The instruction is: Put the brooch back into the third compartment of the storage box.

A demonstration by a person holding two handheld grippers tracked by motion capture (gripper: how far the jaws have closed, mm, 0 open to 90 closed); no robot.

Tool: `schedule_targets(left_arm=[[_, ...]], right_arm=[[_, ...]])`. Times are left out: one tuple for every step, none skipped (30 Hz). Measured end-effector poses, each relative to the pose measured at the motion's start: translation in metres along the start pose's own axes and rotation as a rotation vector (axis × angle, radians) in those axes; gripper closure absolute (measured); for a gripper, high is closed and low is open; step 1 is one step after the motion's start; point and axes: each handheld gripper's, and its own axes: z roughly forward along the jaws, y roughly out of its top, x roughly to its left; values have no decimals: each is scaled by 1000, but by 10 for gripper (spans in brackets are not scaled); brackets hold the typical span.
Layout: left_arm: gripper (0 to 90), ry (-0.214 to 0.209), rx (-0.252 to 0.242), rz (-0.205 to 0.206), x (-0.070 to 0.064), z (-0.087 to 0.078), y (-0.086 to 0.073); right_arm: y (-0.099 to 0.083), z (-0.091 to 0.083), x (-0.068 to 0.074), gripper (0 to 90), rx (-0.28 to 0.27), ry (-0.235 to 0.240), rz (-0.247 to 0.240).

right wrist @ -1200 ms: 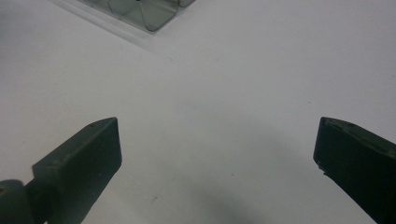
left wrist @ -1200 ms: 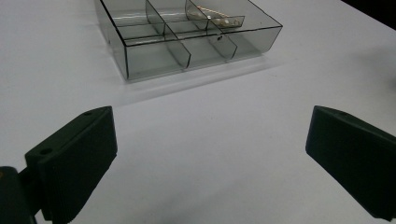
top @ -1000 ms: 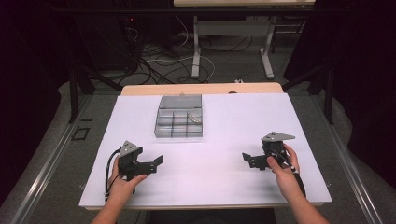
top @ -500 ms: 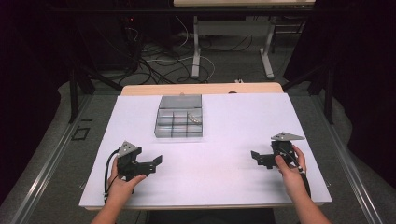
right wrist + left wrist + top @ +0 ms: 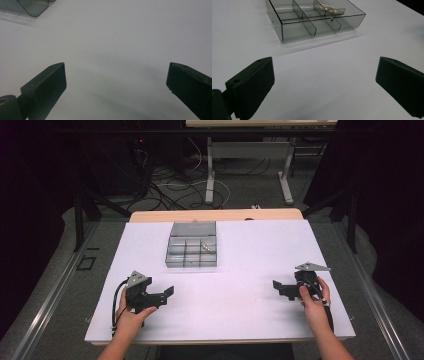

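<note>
Both grippers were held low over the white worktop [image 5: 240, 270], jaws spread wide and gripping nothing: the left gripper [image 5: 167, 293] near the front left, the right gripper [image 5: 276, 285] well apart at the front right. Between and beyond them, the clear compartment box [image 5: 192, 245] was seen, small metal parts [image 5: 329, 9] lying in one compartment.

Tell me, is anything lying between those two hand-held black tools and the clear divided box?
Nothing visible does. Between the left tool and the clear smoky plastic compartment box there is just bare white table covering. The same holds for the right tool, which sits farther off. Both tools have their jaws wide apart, holding nothing.
</note>
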Motion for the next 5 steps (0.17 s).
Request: schedule_targets(left_arm=[[21, 1, 0, 0, 0, 0, 0], [21, 1, -3, 1, 0, 0, 0], [22, 1, -3, -1, 0, 0, 0], [21, 2, -5, -1, 0, -1, 0], [21, 2, -4, -3, 0, -1, 0]], right_arm=[[0, 0, 0, 27, 0, 0, 1], [0, 0, 0, 28, -2, -1, 0], [0, 0, 0, 27, -3, -1, 0], [0, 1, 0, 27, -5, -1, 3], [0, 1, 0, 27, -4, -1, 2]])
